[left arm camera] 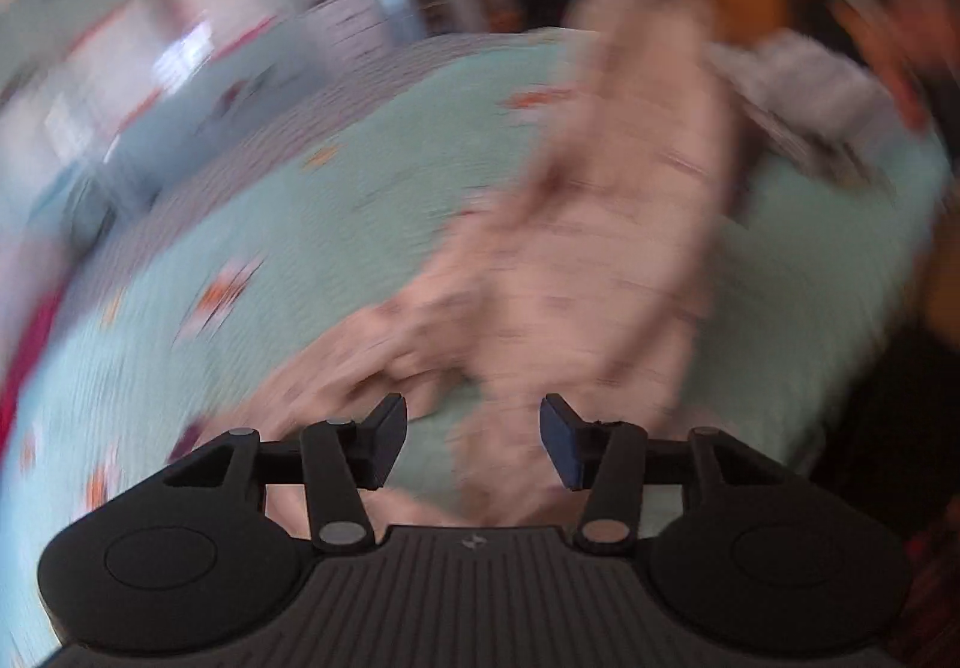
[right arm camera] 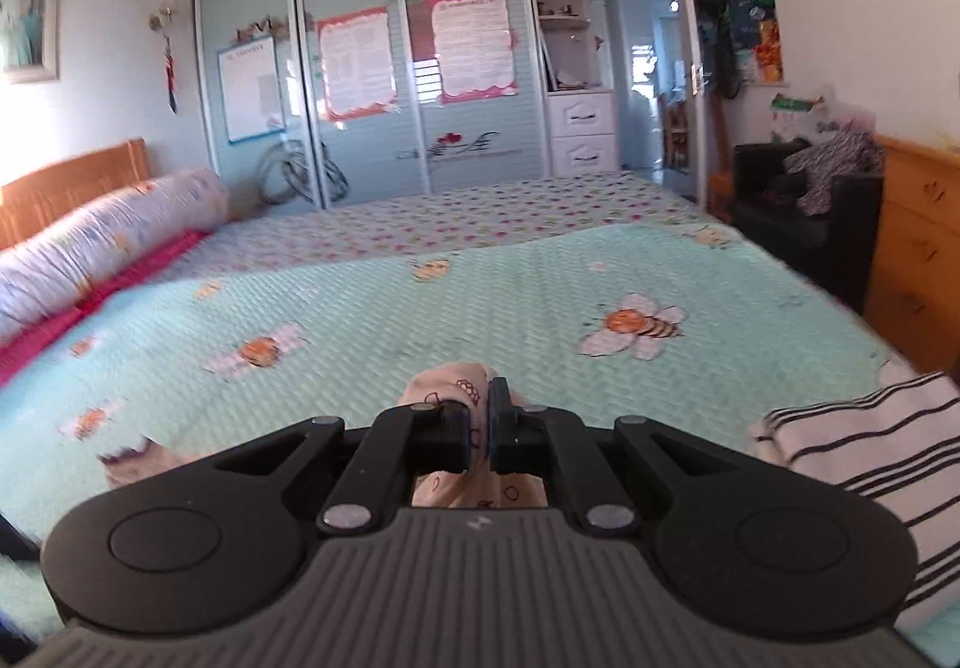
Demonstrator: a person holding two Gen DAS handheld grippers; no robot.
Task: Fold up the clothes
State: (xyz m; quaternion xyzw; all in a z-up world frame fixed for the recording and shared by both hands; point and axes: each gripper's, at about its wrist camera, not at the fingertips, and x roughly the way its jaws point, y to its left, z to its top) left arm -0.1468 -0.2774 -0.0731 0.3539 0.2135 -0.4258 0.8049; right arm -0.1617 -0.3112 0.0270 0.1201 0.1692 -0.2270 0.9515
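A pale pink printed garment (left arm camera: 600, 248) hangs and trails over the mint bedspread (left arm camera: 300, 260) in the blurred left wrist view, stretched from the upper right down toward the camera. My left gripper (left arm camera: 474, 440) stands open just above its lower end, with nothing pressed between the pads. In the right wrist view my right gripper (right arm camera: 480, 428) is shut on a bunched fold of the same pink garment (right arm camera: 450, 386), which pokes up between and beyond its fingers above the bedspread (right arm camera: 480, 296).
A folded black-and-white striped garment (right arm camera: 870, 458) lies on the bed at the right. A rolled quilt (right arm camera: 102, 248) and pink pillow sit at the left by the headboard. A wardrobe (right arm camera: 360, 68) stands beyond; a dark chair (right arm camera: 804, 212) and wooden dresser (right arm camera: 918, 260) flank the right.
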